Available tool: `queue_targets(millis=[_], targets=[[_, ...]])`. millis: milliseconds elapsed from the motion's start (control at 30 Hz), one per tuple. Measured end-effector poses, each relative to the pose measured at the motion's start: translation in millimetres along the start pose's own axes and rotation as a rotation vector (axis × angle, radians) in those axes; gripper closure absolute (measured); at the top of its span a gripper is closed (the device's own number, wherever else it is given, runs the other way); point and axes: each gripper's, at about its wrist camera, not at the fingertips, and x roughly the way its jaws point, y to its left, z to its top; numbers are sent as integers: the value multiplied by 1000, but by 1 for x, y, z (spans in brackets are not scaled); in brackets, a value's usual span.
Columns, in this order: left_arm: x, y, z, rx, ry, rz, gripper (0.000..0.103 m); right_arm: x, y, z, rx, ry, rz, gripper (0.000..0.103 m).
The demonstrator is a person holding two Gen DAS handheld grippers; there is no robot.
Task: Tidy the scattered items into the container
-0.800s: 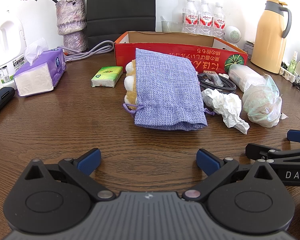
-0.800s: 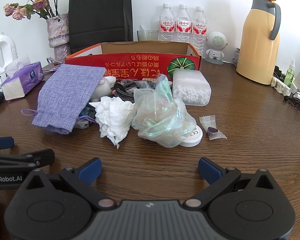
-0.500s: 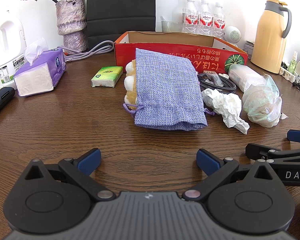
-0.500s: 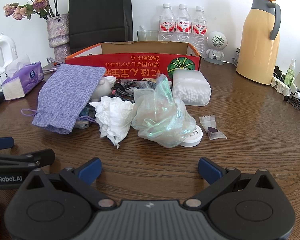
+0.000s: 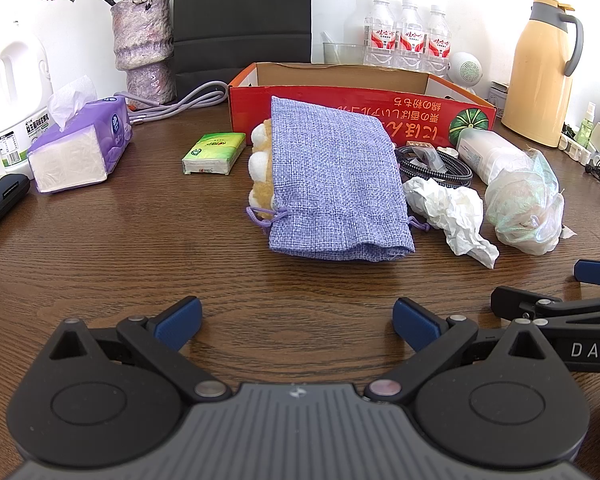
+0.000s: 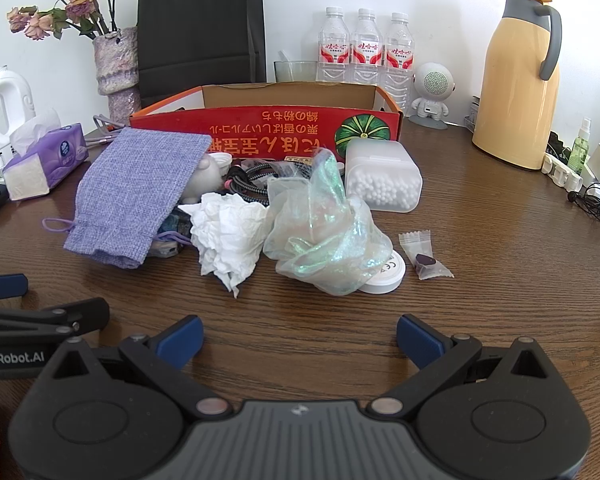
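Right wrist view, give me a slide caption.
Open right tongs face crumpled tissue, iridescent bag and purple pouch before the red box.

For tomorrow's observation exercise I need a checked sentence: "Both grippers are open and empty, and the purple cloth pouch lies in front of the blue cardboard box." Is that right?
One detail is wrong: the cardboard box is red, not blue, as the left wrist view shows. The rest holds: the left gripper and right gripper are open and empty, and the purple cloth pouch lies in front of the box.

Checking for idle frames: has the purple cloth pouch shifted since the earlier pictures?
No. The purple pouch leans against the red box exactly as before, beside the crumpled tissue.
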Motion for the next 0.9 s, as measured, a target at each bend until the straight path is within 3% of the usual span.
queue_targets(millis=[900], targets=[[2, -2, 3, 0, 0, 0, 0, 0, 0, 0, 0, 0, 0, 0]])
